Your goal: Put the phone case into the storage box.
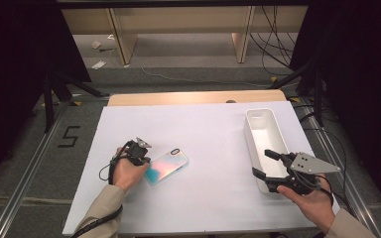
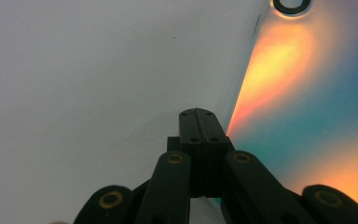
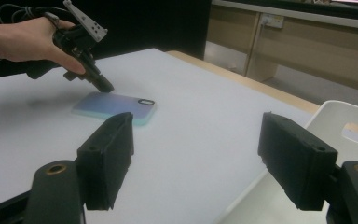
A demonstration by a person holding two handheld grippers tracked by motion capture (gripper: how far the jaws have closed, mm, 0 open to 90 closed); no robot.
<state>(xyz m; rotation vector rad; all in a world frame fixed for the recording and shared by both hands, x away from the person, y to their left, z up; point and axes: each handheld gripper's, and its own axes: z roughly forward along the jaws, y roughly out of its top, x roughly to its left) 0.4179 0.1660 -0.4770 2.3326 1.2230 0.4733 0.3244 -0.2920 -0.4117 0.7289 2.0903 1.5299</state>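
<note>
High view: the left gripper (image 1: 140, 154) is pressing its closed tip at the phone case (image 1: 166, 166), which is lying flat on the white table (image 1: 203, 134), left of centre. At 3 o'clock the right gripper (image 1: 269, 171) is hovering over the white bin (image 1: 263, 144), jaws apart.

Left gripper view: the jaws are sitting together, empty, at the case's iridescent edge.

Right gripper view: the jaws are standing apart on nothing; the case is lying at 10 o'clock, the bin at 4 o'clock.
</note>
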